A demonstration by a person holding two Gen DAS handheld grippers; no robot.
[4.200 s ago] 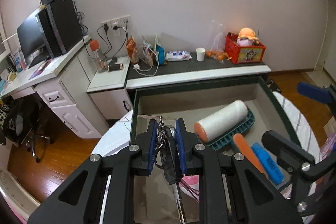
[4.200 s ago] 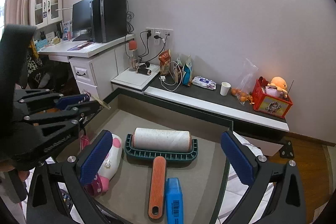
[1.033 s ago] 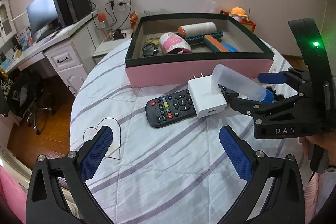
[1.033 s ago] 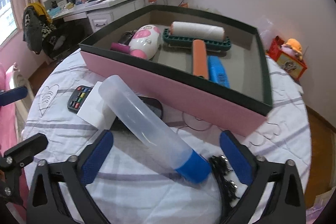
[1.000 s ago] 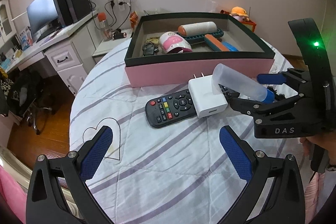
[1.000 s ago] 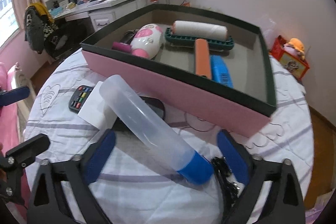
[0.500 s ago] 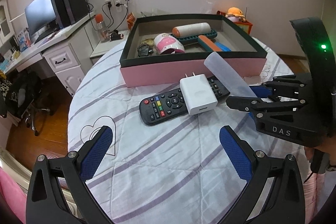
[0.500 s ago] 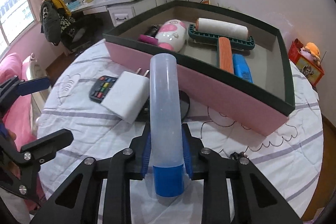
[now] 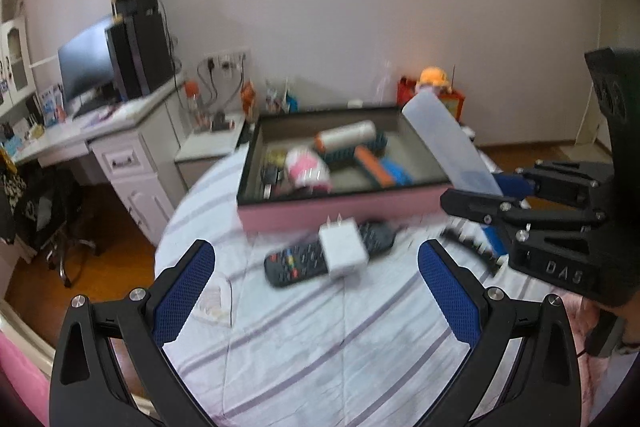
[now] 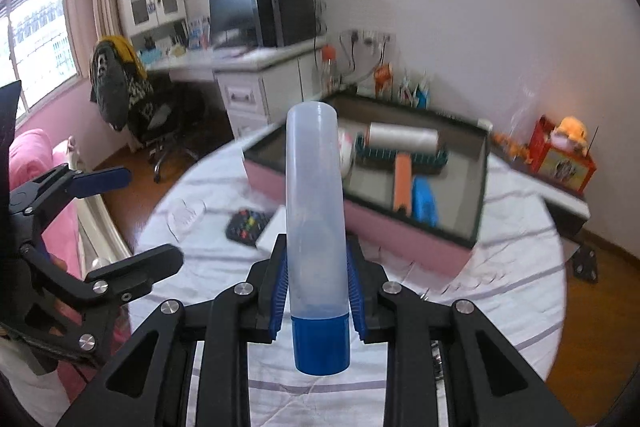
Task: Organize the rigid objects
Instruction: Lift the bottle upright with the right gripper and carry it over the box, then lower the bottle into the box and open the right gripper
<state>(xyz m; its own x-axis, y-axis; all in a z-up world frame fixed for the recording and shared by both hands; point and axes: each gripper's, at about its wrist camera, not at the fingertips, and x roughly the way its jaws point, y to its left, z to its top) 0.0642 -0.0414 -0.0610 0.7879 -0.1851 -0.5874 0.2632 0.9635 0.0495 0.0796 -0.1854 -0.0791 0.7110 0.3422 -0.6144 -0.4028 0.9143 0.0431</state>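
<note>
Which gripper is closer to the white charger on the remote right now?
Left. The left gripper hangs open just in front of the white charger; the right gripper, gripping the bottle, is off to its side.

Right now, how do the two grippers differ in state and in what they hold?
The right gripper is clamped on the translucent bottle just above its blue cap, holding it off the bed; the left gripper stands wide open with nothing between its pads. The right gripper's bottle reaches toward the pink box; the left gripper hovers above the remote and white charger. Both have black frames and blue pads.
</note>
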